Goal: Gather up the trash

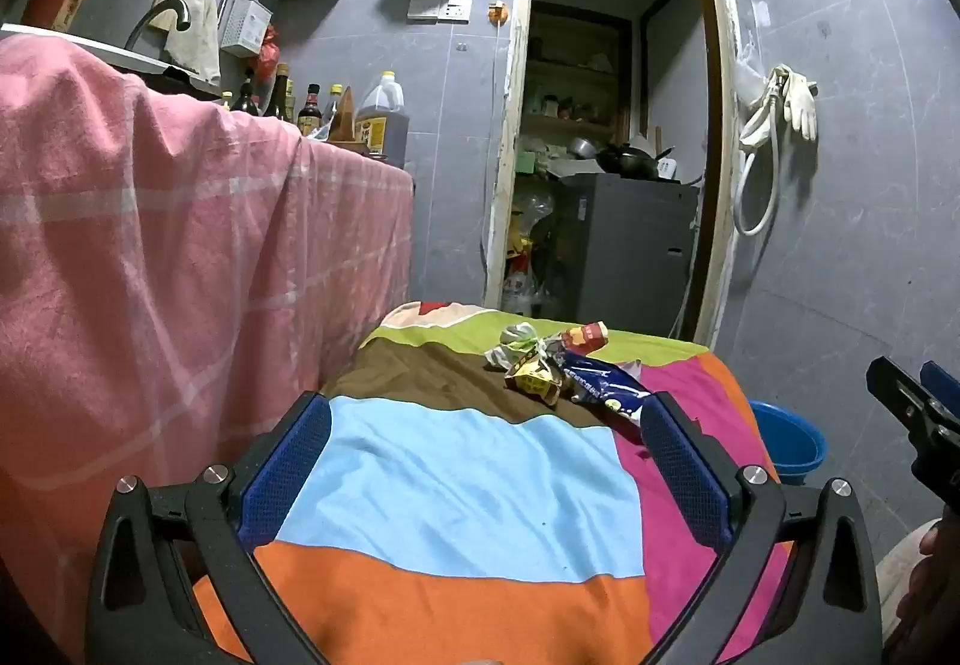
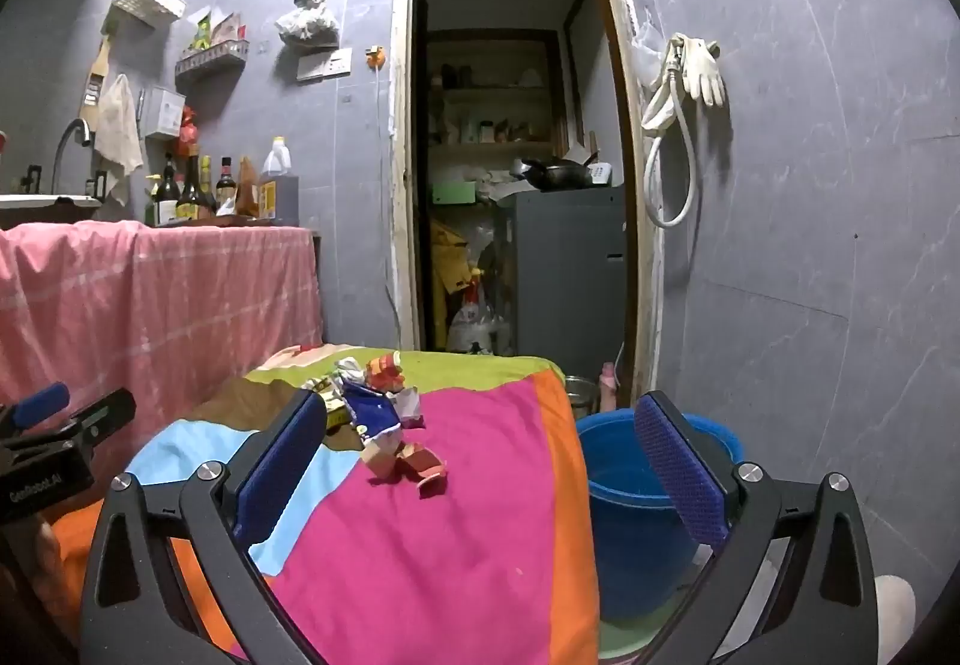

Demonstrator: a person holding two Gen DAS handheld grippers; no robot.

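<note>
Both tools wide, nothing between the jaws. Left tool [image 1: 480, 461] hangs over the surface, which is covered with a colour-block cloth [image 1: 456, 491] (blue, orange, brown, magenta, green patches), pointing slightly down toward the far end. Trash sits in a small cluster near the far edge of that cloth: a crumpled grey-white wad [image 1: 516, 344], a yellow printed wrapper [image 1: 534, 377], a dark blue packet [image 1: 606, 383] and a red-orange wrapper [image 1: 585, 335], all touching or overlapping. From the right wrist view there's also a pink crumpled carton piece [image 2: 414, 464] lying apart from the cluster, nearer the camera, on the magenta patch. Right tool [image 2: 480, 467] is over the surface's right side; its right finger overlaps a blue bucket [image 2: 630, 521] in view, standing on the floor just beside the surface. Bucket interior looks dark, contents unclear. Pink checked cloth [image 1: 180, 257] drapes the taller counter on the left, bottles [image 2: 192, 185] on top. Open doorway behind.
</note>
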